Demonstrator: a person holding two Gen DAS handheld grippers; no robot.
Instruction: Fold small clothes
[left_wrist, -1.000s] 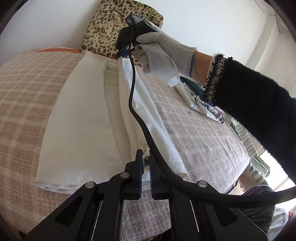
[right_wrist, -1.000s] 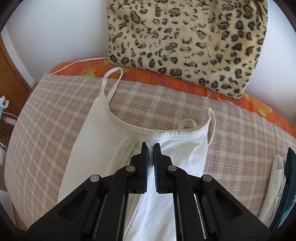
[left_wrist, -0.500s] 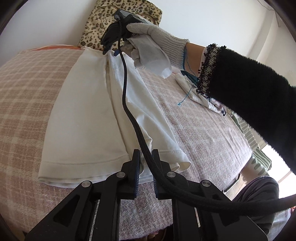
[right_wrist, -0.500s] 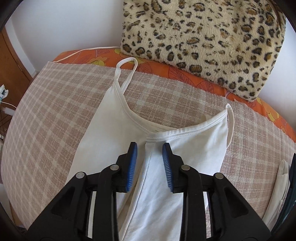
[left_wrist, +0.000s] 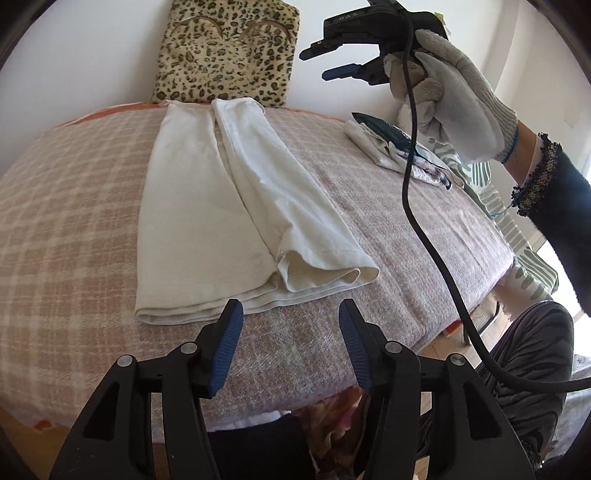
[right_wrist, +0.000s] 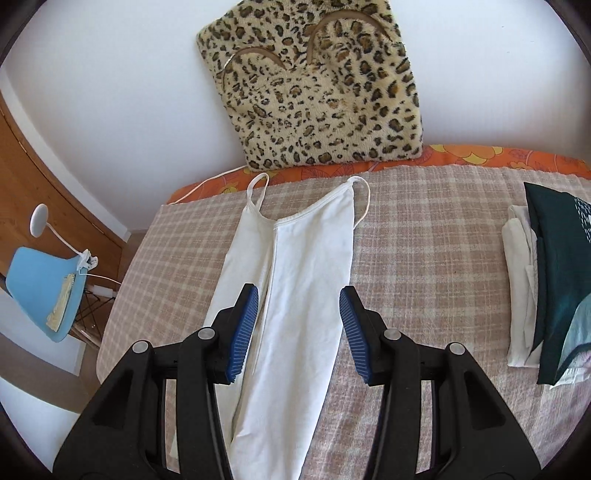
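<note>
Top (right_wrist: 306, 280) folded lengthwise; cross fold left.
Your left claw (left_wrist: 290, 341) (just opening) and right claw (right_wrist: 297, 325) gape empty.

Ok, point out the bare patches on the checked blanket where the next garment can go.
Widest free patch: the blanket between the white camisole and the stack of folded clothes. A second strip lies on the camisole's other side, toward the wooden door. Crowded: the stack's edge and the far end by the leopard cushion.
</note>
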